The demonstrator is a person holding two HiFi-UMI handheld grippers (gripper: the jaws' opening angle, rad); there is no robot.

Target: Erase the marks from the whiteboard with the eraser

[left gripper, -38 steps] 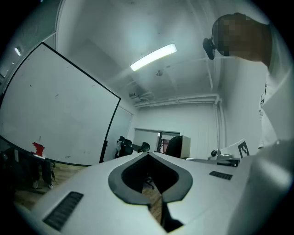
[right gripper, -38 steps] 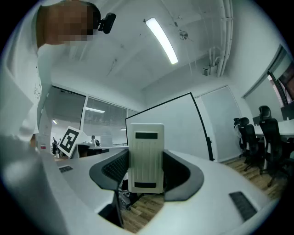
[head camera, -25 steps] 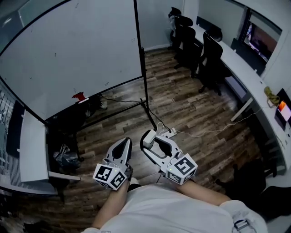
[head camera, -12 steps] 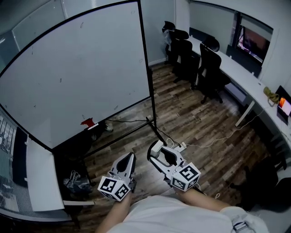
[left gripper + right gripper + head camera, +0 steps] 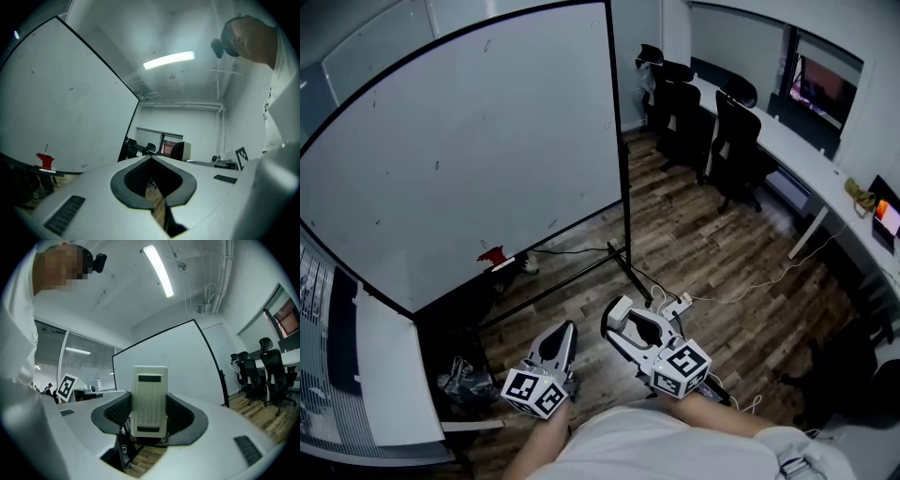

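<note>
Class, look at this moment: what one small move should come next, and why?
Probably lift the right tool forward toward the whiteboard: it is already shut on the eraser, yet it hangs low over the floor, well short of the board, where small dark marks show. The left tool is shut and empty.

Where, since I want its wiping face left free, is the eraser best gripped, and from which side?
By its two long side edges, coming in from the ribbed plastic back. The eraser is a flat slab with parallel sides, and the right gripper is shut on it that way, so the opposite face probably stays free for the whiteboard.
</note>
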